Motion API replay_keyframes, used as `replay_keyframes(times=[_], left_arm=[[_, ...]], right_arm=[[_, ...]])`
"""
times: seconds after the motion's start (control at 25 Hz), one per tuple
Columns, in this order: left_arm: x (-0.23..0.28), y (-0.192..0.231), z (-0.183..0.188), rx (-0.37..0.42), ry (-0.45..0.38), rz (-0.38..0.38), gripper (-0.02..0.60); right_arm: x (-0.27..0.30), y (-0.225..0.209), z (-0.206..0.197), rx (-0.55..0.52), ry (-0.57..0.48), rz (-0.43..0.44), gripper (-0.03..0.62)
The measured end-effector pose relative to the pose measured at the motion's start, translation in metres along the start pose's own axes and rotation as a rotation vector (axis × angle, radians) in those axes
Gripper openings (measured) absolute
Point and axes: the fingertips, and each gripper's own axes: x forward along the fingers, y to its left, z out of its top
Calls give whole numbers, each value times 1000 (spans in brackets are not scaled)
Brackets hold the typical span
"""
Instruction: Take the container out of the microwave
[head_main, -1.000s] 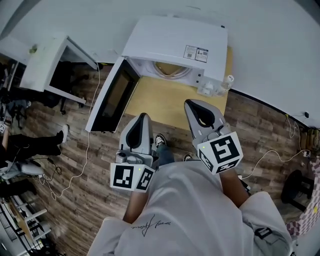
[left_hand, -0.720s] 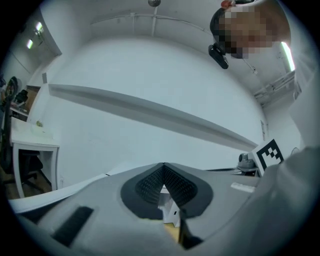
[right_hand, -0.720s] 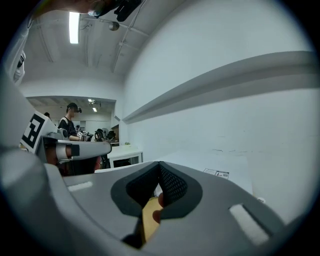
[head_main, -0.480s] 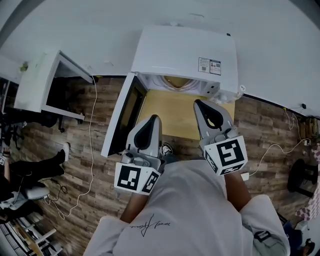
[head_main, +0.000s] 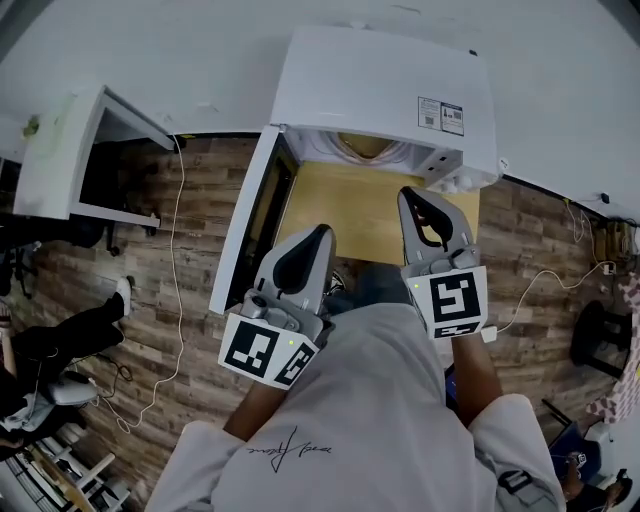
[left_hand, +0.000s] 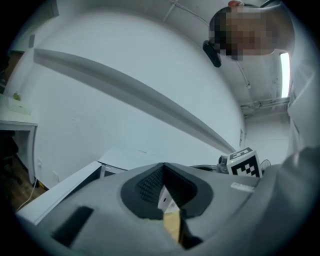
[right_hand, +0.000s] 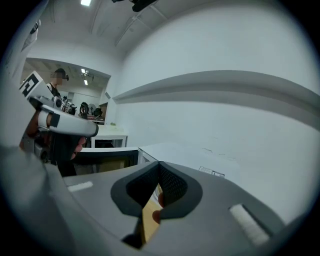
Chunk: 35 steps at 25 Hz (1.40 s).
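While the microwave (head_main: 380, 85) stands on the table (head_main: 345, 210) with its door (head_main: 250, 230) swung open to the left, the container (head_main: 366, 146) sits inside the cavity, only a tan part of it showing under the roof. Both tools point toward the opening, apart from the container. The left hand-held gripper (head_main: 322, 233), just beside the door, has its jaws closed together on nothing. The right hand-held gripper (head_main: 414, 193), over the table, is likewise closed and empty.
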Motion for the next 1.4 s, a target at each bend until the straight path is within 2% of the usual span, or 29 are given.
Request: replay_keyframes(times=[0.36, 0.56, 0.64, 0.92, 1.2, 1.4], left_arm=[[-13, 23, 2, 15, 9, 38, -8], [-14, 32, -8, 22, 78, 56, -8], [-15, 33, -8, 21, 80, 50, -8], [-17, 44, -13, -44, 82, 65, -8], [-22, 54, -11, -56, 64, 110, -9], [-22, 57, -12, -62, 64, 130, -9]], right_arm=[[30, 8, -16, -80, 45, 3, 12], [46, 17, -16, -124, 44, 28, 13], [56, 19, -21, -160, 59, 38, 13], [75, 26, -33, -187, 103, 80, 14], [106, 28, -68, -284, 219, 147, 18], [128, 22, -88, -342, 274, 159, 36]])
